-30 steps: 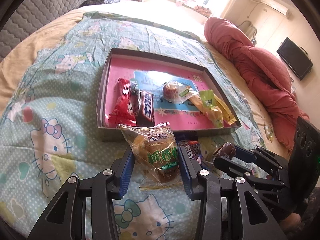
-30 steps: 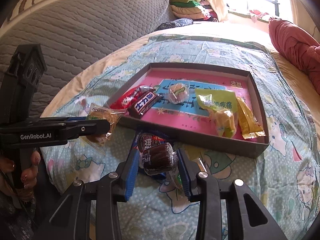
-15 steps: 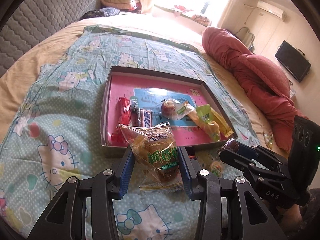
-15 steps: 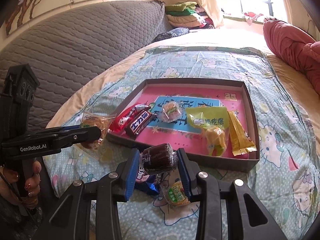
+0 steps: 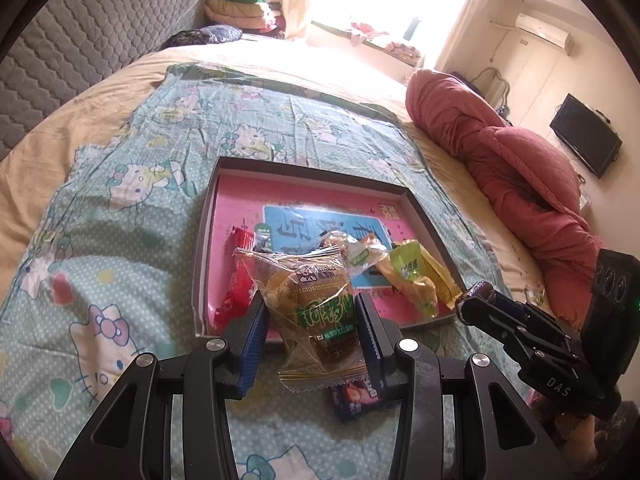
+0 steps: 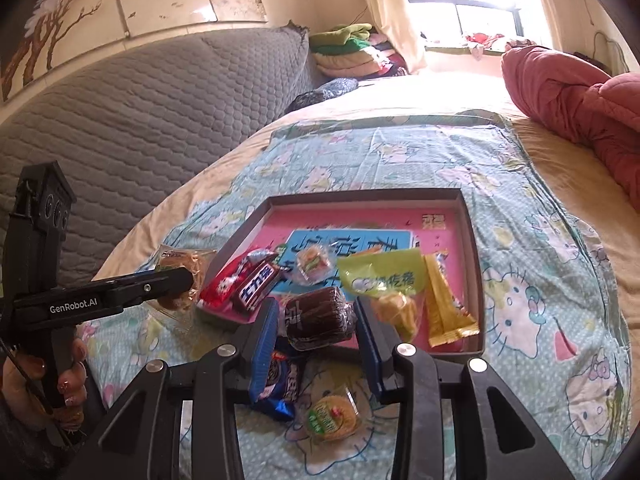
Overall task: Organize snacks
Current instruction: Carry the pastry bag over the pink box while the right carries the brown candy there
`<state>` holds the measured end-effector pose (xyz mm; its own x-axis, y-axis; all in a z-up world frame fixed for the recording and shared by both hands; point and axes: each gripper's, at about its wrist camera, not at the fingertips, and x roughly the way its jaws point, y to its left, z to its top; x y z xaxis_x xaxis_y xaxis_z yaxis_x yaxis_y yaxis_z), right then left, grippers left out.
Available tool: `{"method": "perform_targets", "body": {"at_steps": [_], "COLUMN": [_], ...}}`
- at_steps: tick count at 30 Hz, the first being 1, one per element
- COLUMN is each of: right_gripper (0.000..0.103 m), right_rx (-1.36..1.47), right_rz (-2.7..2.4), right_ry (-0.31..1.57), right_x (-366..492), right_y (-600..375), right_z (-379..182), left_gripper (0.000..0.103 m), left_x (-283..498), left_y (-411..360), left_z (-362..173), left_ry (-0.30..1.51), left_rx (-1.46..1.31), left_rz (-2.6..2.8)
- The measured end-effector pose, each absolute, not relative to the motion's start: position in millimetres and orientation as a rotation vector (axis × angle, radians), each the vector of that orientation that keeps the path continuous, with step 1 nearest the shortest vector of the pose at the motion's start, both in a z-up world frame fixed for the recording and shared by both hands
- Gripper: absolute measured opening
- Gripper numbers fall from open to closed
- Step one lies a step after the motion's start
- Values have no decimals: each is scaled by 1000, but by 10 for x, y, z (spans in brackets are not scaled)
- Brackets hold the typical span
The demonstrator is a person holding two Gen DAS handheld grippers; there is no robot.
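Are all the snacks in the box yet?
Not yet. Several snacks already lie in the box. The left gripper holds a bagged cake, and the right gripper holds a chocolate roll. A blue packet and a round snack wait on the blanket.

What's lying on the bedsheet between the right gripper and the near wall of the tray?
In the right wrist view, a blue cookie packet and a small round snack.

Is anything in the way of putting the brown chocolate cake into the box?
Nothing visible blocks it. The right gripper holds the wrapped brown chocolate cake above the near wall of the shallow pink-bottomed cardboard box. Bare pink floor shows beyond the snacks.
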<state>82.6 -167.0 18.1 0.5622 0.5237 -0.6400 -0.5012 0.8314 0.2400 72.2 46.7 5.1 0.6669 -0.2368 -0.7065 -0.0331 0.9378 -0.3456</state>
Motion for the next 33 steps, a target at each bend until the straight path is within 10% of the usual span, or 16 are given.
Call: {"method": "perform_targets", "body": {"at_steps": [33], "right_gripper": [39], "right_rx": [-36], "right_rz": [601], "right_ry": [812], "right_x": [1088], "right_y": [-1478], "right_z": [-68], "left_gripper": [45], "left_x": [1297], "left_y": [207], "left_z": [-340], "left_ry": [879], "left_rx": [-289], "left_rz": [-163]}}
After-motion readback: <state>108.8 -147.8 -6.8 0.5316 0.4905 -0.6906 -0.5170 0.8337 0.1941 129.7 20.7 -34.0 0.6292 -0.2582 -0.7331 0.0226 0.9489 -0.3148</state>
